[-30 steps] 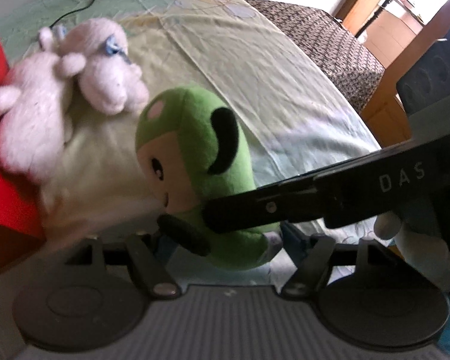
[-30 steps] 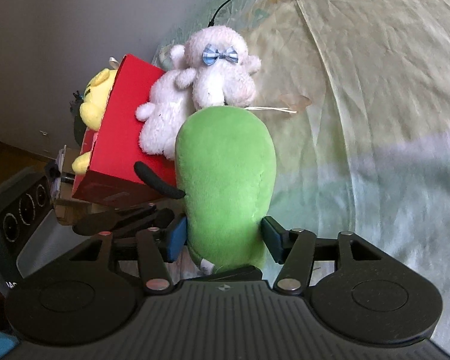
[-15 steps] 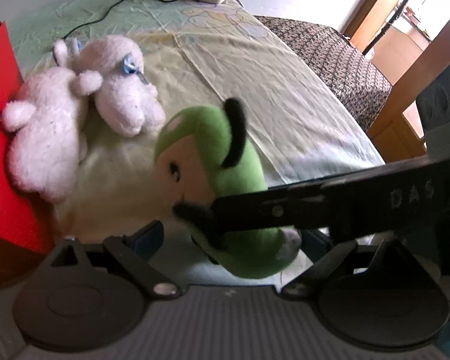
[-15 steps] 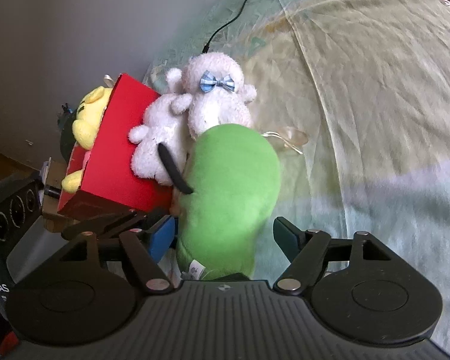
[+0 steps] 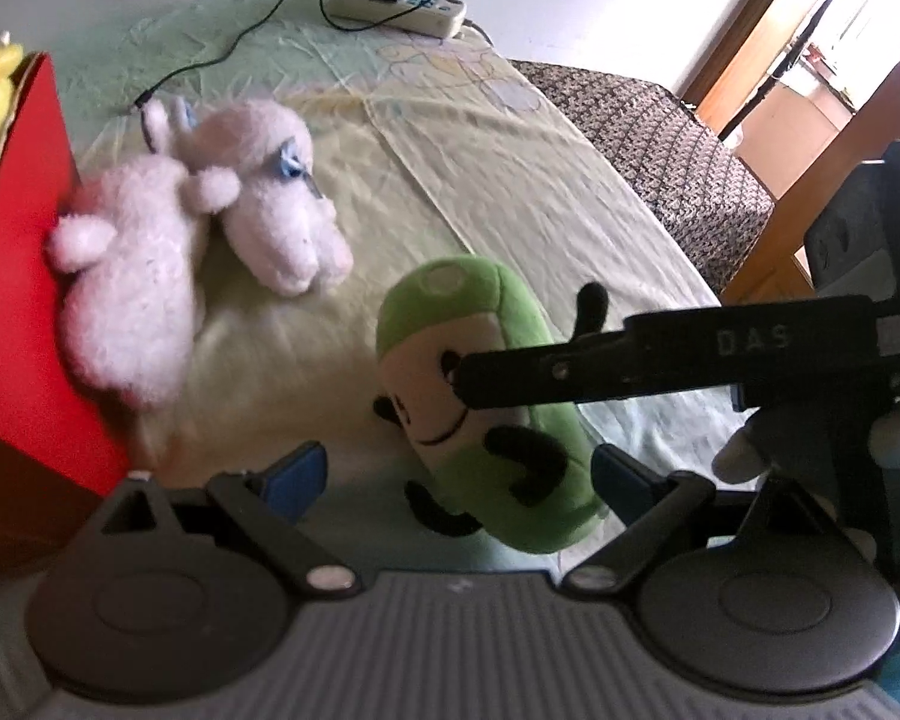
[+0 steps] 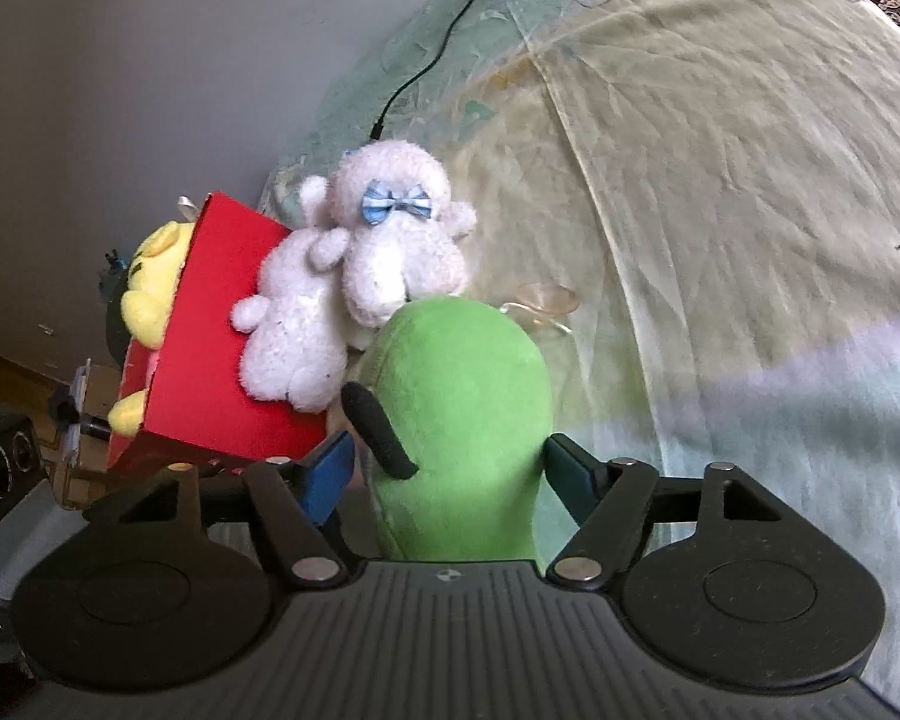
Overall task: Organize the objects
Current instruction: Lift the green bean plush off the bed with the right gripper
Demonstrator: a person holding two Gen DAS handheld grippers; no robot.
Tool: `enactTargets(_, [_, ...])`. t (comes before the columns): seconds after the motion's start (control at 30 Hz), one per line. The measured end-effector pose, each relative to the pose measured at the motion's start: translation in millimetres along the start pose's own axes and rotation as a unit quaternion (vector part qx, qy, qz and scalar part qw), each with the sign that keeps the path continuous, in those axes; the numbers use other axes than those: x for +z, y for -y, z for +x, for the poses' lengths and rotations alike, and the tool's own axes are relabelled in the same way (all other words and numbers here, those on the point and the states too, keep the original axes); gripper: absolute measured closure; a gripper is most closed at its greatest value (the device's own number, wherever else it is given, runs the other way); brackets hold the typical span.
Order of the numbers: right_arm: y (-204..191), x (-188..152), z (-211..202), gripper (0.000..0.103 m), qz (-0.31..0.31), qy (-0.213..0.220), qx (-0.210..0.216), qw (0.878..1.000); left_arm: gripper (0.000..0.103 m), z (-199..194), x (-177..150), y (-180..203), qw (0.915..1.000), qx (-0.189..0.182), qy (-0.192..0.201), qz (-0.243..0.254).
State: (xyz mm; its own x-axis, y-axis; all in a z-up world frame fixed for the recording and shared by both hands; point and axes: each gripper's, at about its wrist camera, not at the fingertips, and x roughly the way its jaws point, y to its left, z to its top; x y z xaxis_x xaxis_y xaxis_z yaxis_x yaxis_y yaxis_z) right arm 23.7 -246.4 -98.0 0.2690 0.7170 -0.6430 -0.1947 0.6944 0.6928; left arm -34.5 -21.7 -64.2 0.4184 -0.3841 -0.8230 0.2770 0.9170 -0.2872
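Observation:
A green plush toy with a cream face and black limbs lies on the pale bed sheet. It sits between the fingers of my left gripper, which is open, with a wide gap at the left pad. From the other side my right gripper straddles the green plush toy, also open, its pads not pressing. In the left wrist view a black bar of the right gripper crosses in front of the toy. Two white plush toys lean on a red box.
A yellow plush sits inside the red box. A power strip and its black cable lie at the bed's far end. A brown patterned cover and wooden frame border the right side.
Both grippers have opened off the green plush toy. It was upright in their grip; now it lies tipped over on the sheet, face toward the left camera. The white toys have not moved.

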Motion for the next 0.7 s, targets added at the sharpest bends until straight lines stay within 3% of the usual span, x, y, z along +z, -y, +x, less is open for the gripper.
enactTargets(0.27, [3.2, -1.7, -0.4, 0.034, 0.008, -0.001, 0.005, 1.0, 0.008, 19.9, 7.3, 14.4, 0.9999, -0.016, -0.006, 0.001])
enactTargets(0.4, [0.3, -5.7, -2.7, 0.038, 0.0, -0.005, 0.003, 1.0, 0.014, 30.5, 5.7, 20.1, 0.9996, -0.017, -0.02, 0.009])
enactTargets(0.7, [-21.8, -16.9, -19.8, 0.041, -0.009, 0.013, 0.027, 0.999, 0.018, 0.9, 0.8, 18.3, 0.9993, -0.032, 0.011, 0.017])
